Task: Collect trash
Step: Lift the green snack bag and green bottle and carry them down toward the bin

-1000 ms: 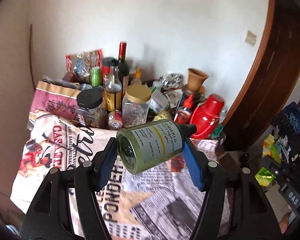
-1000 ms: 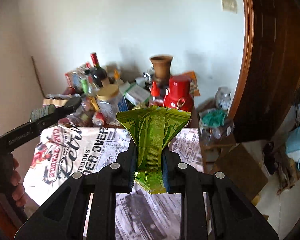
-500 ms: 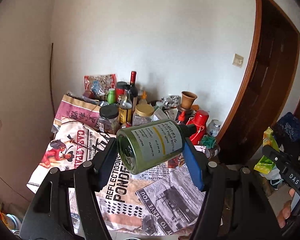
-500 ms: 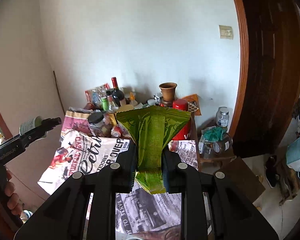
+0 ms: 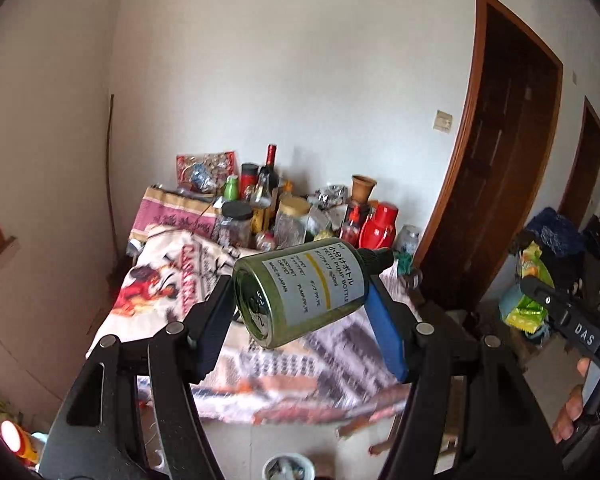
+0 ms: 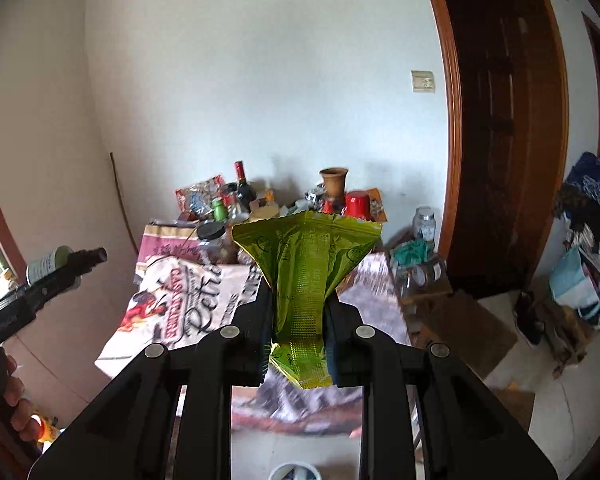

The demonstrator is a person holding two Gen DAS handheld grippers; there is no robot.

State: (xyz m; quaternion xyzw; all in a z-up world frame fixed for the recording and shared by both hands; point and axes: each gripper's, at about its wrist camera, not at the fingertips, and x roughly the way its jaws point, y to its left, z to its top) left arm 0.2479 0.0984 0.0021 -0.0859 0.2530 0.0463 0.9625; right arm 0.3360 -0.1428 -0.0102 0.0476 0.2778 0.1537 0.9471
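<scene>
Table (image 6: 380,276) under newsprint cloth (image 6: 188,300) bears crowded bottles (image 5: 269,172).

The left gripper (image 5: 300,312) points forward and slightly down, its jaws clamped on a green bottle (image 5: 300,294) lying crosswise. The right gripper (image 6: 298,320) angles likewise, jaws pinching a green wrapper (image 6: 304,268). A hand (image 6: 14,404) grips the left handle.

The near end of the table (image 5: 300,384) is smeared by blur at lower centre of the left wrist view, its newsprint unreadable. A pale round container (image 6: 294,472) is cut off by the bottom edge. The green wrapper (image 6: 306,280) hides the jars behind it. Labels on the far bottles (image 5: 268,176) are too small to read.
</scene>
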